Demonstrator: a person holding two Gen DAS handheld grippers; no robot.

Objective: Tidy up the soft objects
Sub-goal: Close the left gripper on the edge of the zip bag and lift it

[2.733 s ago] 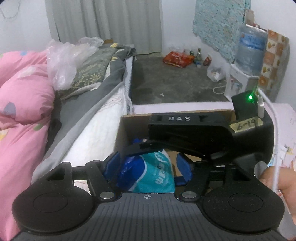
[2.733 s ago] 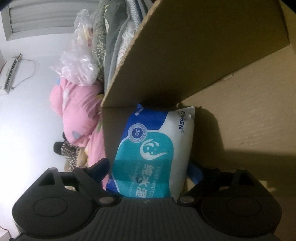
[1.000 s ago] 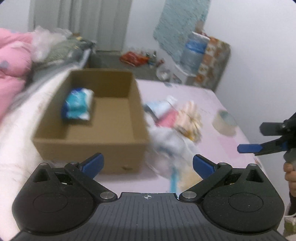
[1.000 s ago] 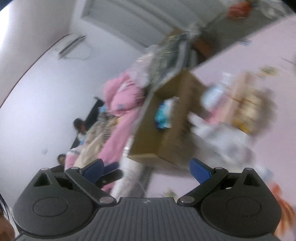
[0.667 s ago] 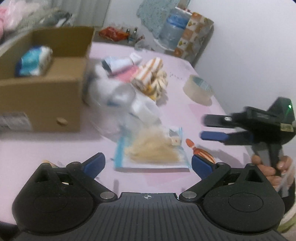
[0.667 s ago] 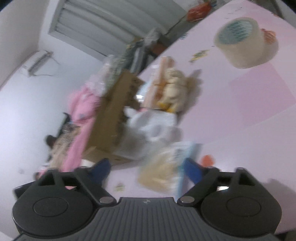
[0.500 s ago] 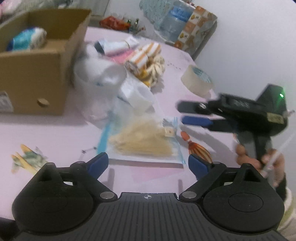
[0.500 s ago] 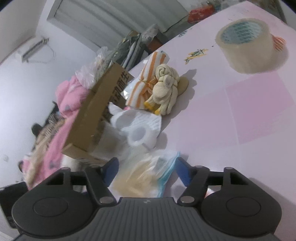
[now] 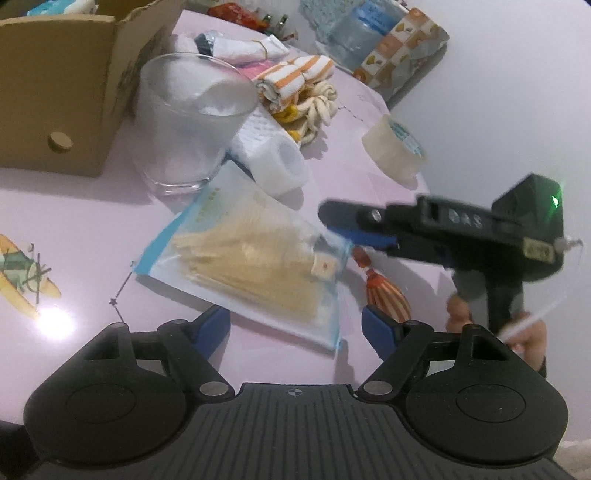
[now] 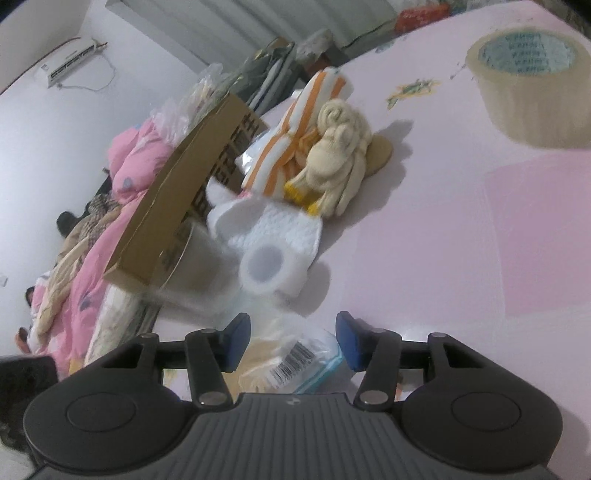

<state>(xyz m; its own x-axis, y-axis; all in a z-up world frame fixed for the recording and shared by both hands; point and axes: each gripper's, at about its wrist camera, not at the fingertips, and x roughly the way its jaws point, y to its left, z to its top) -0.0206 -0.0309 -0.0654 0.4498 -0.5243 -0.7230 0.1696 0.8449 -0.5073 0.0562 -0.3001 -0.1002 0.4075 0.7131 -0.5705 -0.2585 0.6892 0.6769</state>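
wipes [image 9: 55, 4]: now in box [image 9: 66, 92]
right gripper [image 10: 293, 341]: left the box, fingers spread around bag [image 9: 255, 266]
left gripper [image 9: 295, 326]: spread, empty

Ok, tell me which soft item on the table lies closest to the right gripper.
The clear zip bag of beige fibres: it lies flat right between the open right gripper fingers, nearer than the white roll and striped towel.

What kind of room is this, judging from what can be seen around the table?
Most likely a bedroom in a home. Pink bedding lies heaped beside the pink table, a wall air conditioner hangs above, and a water dispenser bottle stands by the far wall.
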